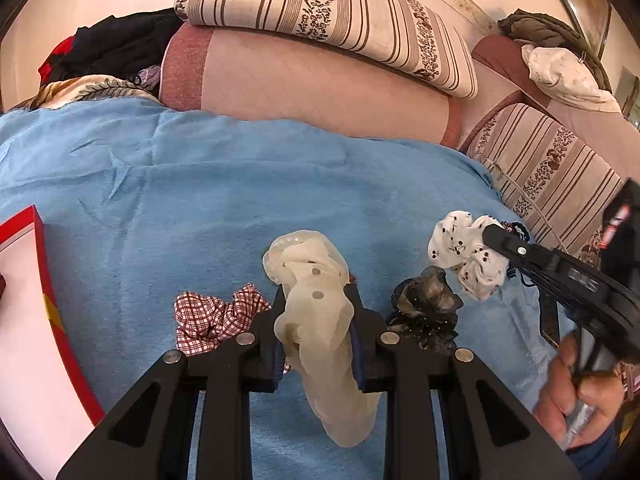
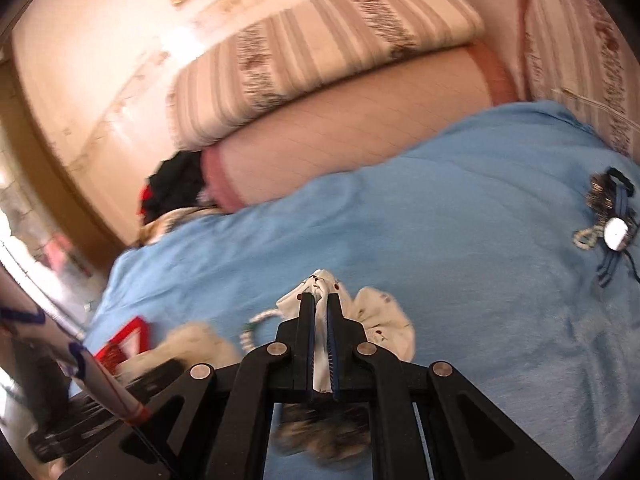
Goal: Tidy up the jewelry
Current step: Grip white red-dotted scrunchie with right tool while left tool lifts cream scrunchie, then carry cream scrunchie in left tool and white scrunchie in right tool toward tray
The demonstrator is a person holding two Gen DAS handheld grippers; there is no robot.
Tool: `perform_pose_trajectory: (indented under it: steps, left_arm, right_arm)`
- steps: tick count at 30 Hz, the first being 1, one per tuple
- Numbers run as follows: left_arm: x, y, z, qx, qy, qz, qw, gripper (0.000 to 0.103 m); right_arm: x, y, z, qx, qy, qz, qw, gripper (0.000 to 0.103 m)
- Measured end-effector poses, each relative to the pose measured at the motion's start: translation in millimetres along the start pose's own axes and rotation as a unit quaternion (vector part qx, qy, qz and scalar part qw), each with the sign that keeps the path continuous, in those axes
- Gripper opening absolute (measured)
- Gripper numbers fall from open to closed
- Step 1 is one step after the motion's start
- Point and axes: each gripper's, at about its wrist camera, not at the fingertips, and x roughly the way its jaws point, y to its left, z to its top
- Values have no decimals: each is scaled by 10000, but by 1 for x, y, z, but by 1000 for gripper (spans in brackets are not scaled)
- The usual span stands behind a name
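Setting: home, bedroom or sitting room. Evidence: blue blanket spread over soft surface; striped floral cushions stacked on pink bolster; heap of dark clothes in corner; pale papered wall; fabric scrunchies scattered on blanket.

Checked scrunchie left of dark scrunchie on bedspread; box far left.
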Motion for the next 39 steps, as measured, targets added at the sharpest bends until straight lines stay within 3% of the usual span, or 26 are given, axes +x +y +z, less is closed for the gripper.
perform_pose_trajectory:
  steps: [4, 9, 18, 22, 24, 27, 28, 30, 32, 35, 39]
  left_arm:
    - [-5, 2, 0, 13, 13, 44, 10000, 24]
    - [-24, 14, -12, -13, 111, 84, 9999, 24]
    - [-47, 23, -84, -221, 752, -25, 9969, 24]
    - [-52, 28, -120, -397, 907, 338, 9945, 24]
    - [-49, 31, -128, -451, 997, 448, 9930, 24]
    - [-45, 31, -134, -315, 1035, 630, 9921, 25]
    - [-45, 31, -135, -286, 1031, 678, 9919, 25]
    - [-46, 32, -136, -300, 1016, 679, 9921, 28]
    - [-46, 32, -136, -269, 1013, 705, 9920, 28]
    - [-46, 30, -137, -156, 997, 750, 9921, 28]
    - [-43, 28, -136, -90, 997, 773, 9920, 28]
  right_arm:
    - [-10, 27, -8, -332, 141, 403, 9985, 6]
    - [-20, 51, -28, -855, 400, 592, 9938, 6]
    - [-25, 58, -91, -1577, 1256, 482, 9783, 6]
    - [-19, 63, -122, -1809, 1666, 374, 9686, 8]
    - [-3, 60, -136, -1755, 2040, 263, 9628, 8]
    - [8, 52, -145, -1634, 2273, 184, 9598, 8]
    - [5, 52, -145, -1644, 2243, 202, 9603, 10]
    - [-4, 55, -139, -1712, 2072, 229, 9629, 24]
    - [-14, 58, -134, -1752, 1832, 236, 9671, 44]
    - [-20, 58, -127, -1777, 1628, 164, 9704, 45]
    - [-8, 49, -123, -1661, 1691, -81, 9715, 45]
